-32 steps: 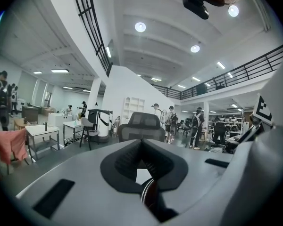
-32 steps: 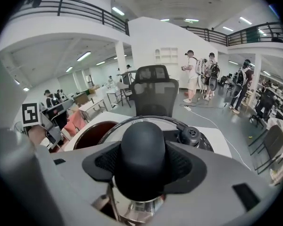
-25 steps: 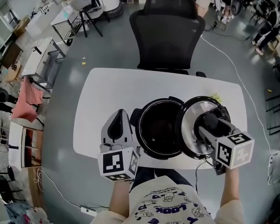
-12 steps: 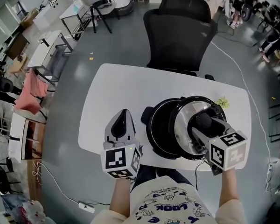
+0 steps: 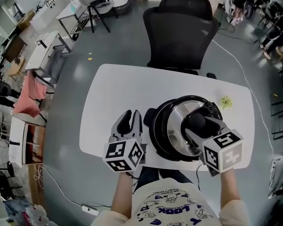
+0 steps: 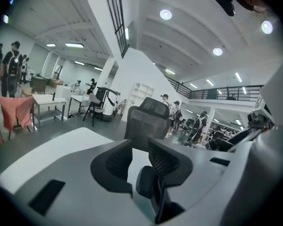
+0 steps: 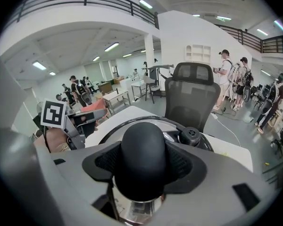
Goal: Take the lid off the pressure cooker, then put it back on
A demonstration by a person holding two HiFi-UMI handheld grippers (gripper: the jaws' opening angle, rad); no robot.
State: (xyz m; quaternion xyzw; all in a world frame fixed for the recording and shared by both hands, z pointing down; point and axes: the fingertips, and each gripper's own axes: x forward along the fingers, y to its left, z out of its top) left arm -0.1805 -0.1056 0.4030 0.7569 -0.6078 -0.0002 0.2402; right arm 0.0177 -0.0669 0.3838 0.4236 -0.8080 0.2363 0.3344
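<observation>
The right hand-held gripper clamps the lid's black knob; the head view shows the lid over the pressure cooker. Left of the cooker, the left hand-held gripper's jaws are opening, empty.

Head view: overhead, steeply down on the tabletop. Both gripper views: close, low, looking along their jaws toward the office chair, which the head view also shows.

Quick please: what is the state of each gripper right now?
Left gripper: jaws opening, nothing between them.
Right gripper: closed on the round black knob of the shiny metal pressure-cooker lid.
</observation>
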